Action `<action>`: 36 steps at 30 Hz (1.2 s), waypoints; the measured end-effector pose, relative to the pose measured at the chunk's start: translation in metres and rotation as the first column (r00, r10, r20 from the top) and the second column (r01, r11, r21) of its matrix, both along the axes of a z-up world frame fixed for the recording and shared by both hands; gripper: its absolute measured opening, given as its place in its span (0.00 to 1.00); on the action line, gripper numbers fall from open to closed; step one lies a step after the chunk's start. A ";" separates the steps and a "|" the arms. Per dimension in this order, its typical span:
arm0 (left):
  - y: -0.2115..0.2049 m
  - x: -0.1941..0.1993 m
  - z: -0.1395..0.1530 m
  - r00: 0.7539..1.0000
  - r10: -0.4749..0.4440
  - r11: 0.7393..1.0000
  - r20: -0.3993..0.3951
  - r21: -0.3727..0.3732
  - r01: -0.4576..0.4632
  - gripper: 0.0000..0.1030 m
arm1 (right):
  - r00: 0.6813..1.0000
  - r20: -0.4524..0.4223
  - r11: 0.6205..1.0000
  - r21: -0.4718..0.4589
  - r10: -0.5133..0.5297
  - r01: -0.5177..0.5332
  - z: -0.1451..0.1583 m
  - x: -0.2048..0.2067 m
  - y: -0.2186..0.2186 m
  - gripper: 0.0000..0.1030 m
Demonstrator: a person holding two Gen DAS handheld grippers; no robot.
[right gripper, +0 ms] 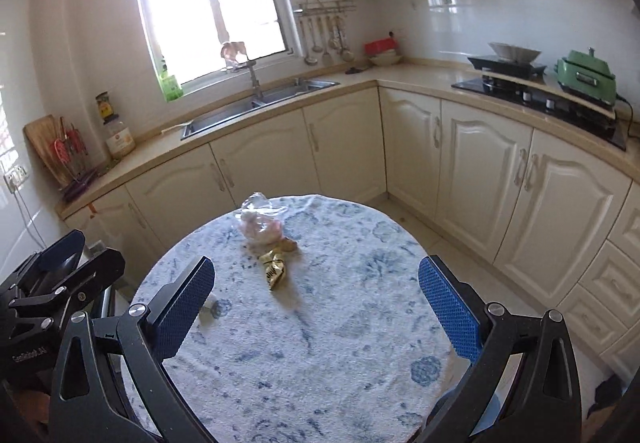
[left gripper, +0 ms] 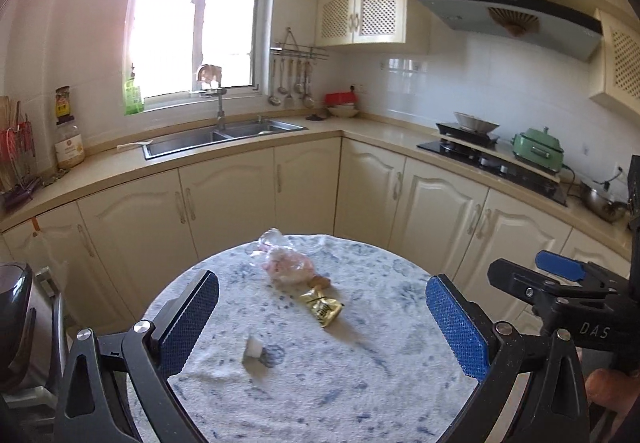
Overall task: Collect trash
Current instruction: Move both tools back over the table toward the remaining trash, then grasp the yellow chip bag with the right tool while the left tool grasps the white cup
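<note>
1. Left wrist view: left gripper (left gripper: 322, 317) hangs over the near part of a round table (left gripper: 400, 383) covered in a blue-and-white cloth. Jaws spread wide, nothing between the blue pads.
2. Trash on the cloth: a clear plastic bag (left gripper: 286, 263) with pink contents toward the far edge; a gold wrapper (left gripper: 323, 308) just in front of it, touching or nearly so; a small white cup-like scrap (left gripper: 253, 348) nearer, apart from both.
3. Right wrist view: right gripper (right gripper: 316, 301) likewise wide open and empty, above the same table.
4. From here the white scrap is partly hidden behind the left finger.
5. Background: sink (left gripper: 224, 135) under a window, green pot (left gripper: 538, 149) by the stove.
</note>
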State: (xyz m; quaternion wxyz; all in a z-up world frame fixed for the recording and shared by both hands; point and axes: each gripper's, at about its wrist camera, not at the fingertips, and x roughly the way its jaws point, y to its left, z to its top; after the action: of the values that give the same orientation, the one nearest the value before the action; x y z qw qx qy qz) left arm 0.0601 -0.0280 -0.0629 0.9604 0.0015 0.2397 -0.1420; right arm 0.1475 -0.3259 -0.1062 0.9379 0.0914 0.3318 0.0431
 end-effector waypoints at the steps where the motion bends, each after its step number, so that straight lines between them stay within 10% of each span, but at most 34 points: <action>1: 0.004 0.000 0.001 1.000 0.012 1.000 0.002 0.001 -0.012 0.99 | 1.000 0.006 1.000 -0.005 0.014 -0.014 0.002 0.001 0.006 1.00; 14: 0.029 0.021 -0.024 0.991 0.124 0.992 -0.043 0.030 -0.123 0.99 | 0.987 0.001 0.982 -0.095 0.162 -0.162 -0.006 0.034 0.073 1.00; 28: 0.028 0.149 -0.132 0.946 0.105 0.993 -0.307 0.083 -0.084 0.99 | 0.956 -0.239 0.971 -0.125 0.168 -0.202 -0.115 0.122 0.090 1.00; 36: 0.008 0.204 -0.181 0.917 0.093 0.991 -0.387 0.126 -0.047 0.82 | 0.929 -0.330 0.968 -0.121 0.168 -0.219 -0.168 0.161 0.097 0.98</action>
State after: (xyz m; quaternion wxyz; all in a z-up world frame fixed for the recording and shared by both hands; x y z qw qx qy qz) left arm 0.2643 -0.0198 -0.2442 0.8957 0.0195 0.4348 -0.0909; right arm 0.3087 -0.2286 -0.2741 0.8678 -0.0097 0.4879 0.0943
